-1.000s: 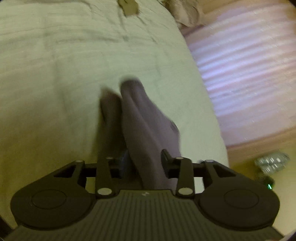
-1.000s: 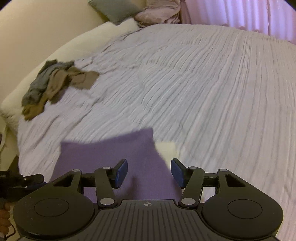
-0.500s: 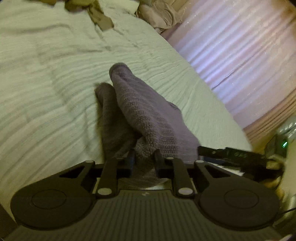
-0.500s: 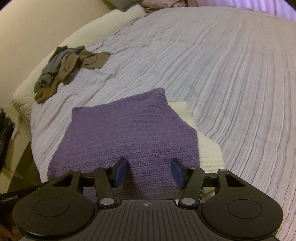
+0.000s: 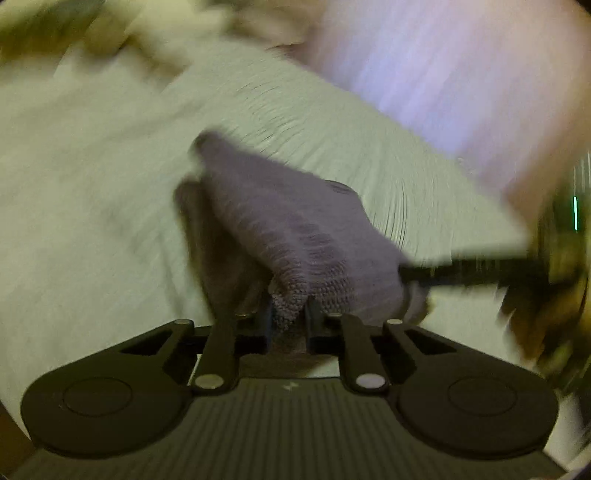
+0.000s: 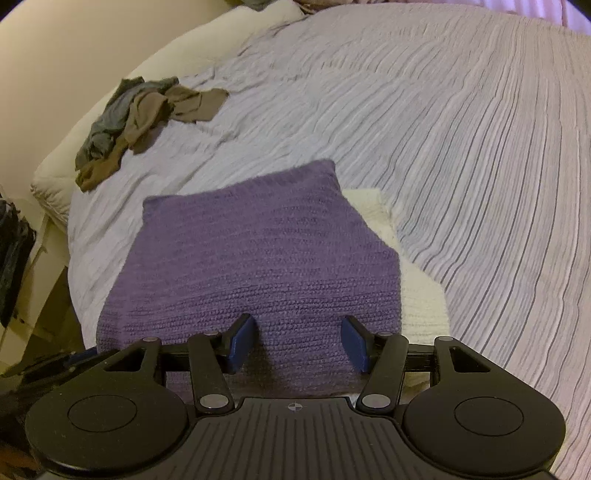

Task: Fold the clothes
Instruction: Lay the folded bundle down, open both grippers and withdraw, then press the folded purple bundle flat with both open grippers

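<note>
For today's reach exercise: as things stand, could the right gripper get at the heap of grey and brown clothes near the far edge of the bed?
Probably yes. The right gripper is open and holds nothing, and only bare bedspread lies between the purple knit below it and the heap. It would have to travel across the bed.

A home bedroom. A wide bed [image 6: 461, 147] fills both views, covered in a ribbed striped spread, with a pale pillow [image 6: 229, 33] along its far edge. Loose clothes [image 6: 140, 114] lie heaped near the pillow, folded knits [image 6: 258, 258] sit near the edge, and a curtain [image 5: 443, 74] hangs beyond the bed.
</note>
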A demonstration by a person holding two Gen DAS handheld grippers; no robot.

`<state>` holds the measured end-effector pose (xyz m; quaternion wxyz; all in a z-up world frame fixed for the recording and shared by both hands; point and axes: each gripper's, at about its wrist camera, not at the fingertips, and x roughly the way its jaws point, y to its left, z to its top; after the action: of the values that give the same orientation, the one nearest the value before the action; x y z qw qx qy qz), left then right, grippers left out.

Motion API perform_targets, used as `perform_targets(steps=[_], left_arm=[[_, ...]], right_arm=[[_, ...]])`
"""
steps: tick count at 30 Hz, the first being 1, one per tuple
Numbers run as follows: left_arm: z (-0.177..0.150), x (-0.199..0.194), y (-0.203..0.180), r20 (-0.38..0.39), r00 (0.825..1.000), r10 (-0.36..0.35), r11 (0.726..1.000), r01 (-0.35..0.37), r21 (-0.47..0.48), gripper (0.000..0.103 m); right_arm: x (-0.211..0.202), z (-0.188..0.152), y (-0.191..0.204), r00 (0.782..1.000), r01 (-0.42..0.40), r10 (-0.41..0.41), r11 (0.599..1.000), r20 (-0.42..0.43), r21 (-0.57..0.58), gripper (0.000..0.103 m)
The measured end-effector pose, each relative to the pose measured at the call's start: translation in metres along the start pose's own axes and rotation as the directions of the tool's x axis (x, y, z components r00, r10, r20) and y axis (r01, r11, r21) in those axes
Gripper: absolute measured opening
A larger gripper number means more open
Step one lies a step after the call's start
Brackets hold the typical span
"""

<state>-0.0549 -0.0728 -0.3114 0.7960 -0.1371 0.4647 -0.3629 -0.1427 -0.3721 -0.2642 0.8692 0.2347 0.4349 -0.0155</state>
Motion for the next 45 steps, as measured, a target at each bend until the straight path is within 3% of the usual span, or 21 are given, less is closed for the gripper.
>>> perform_targets(steps=[3, 6, 9, 11, 15, 19, 21, 22, 25, 33, 38, 42, 45], left_arm=[[-0.01, 0.008, 0.032, -0.009, 1.0, -0.022, 0.971, 0.019, -0.24, 0.014], [-0.005, 0.004, 0.028, -0.032, 0.999, 0.032, 0.95, -0.04, -0.308, 0.016], [0.013, -0.012, -0.017, -0.05, 0.982, 0.184, 0.97, -0.189, -0.151, 0.015], [0.021, -0.03, -0.049, 0.003, 0.965, 0.26, 0.965, -0.26, -0.04, 0.008], [0.029, -0.04, -0.078, 0.075, 0.962, 0.261, 0.963, -0.265, 0.056, 0.009], [0.027, -0.009, -0.075, 0.053, 0.962, 0.267, 0.956, -0.272, 0.112, 0.009], [0.027, 0.011, -0.071, 0.027, 0.956, 0.292, 0.946, -0.293, 0.141, 0.009], [0.026, 0.02, -0.069, 0.01, 0.945, 0.327, 0.933, -0.324, 0.153, 0.007], [0.02, 0.032, -0.052, -0.022, 0.928, 0.373, 0.924, -0.368, 0.105, 0.003], [0.019, 0.059, -0.019, -0.081, 0.914, 0.396, 0.918, -0.394, 0.043, 0.003], [0.03, 0.061, -0.028, -0.108, 0.905, 0.411, 0.911, -0.404, 0.084, 0.003], [0.036, 0.034, -0.05, -0.076, 0.915, 0.395, 0.917, -0.389, 0.083, 0.002], [0.036, 0.016, -0.068, -0.047, 0.933, 0.356, 0.932, -0.35, 0.096, 0.003]], right_arm=[[-0.003, -0.002, 0.003, 1.0, 0.009, -0.009, 1.0, 0.005, -0.017, 0.056], [-0.007, -0.004, 0.006, 1.0, 0.018, -0.017, 0.999, 0.01, -0.033, 0.056], [-0.01, -0.006, 0.008, 1.0, 0.027, -0.026, 0.998, 0.016, -0.05, 0.056], [-0.012, -0.007, 0.01, 0.999, 0.032, -0.031, 0.998, 0.019, -0.061, 0.056], [-0.019, -0.01, 0.017, 0.998, 0.043, -0.039, 0.995, 0.044, -0.087, 0.056], [-0.018, -0.01, 0.034, 0.996, 0.047, -0.037, 0.99, 0.082, -0.13, 0.056], [-0.01, -0.011, 0.04, 0.995, 0.056, -0.042, 0.986, 0.089, -0.156, 0.056], [-0.005, -0.012, 0.043, 0.995, 0.063, -0.048, 0.984, 0.089, -0.169, 0.056], [0.017, -0.018, 0.043, 0.997, 0.073, -0.069, 0.98, 0.029, -0.183, 0.056], [0.047, -0.031, 0.059, 0.989, 0.137, -0.148, 0.943, -0.014, -0.303, 0.056], [0.064, -0.021, 0.055, 0.989, 0.133, -0.146, 0.936, -0.016, -0.325, 0.058], [0.05, -0.015, 0.05, 0.991, 0.122, -0.132, 0.951, -0.019, -0.283, 0.058], [0.029, -0.013, 0.046, 0.995, 0.102, -0.103, 0.966, 0.009, -0.238, 0.058]])
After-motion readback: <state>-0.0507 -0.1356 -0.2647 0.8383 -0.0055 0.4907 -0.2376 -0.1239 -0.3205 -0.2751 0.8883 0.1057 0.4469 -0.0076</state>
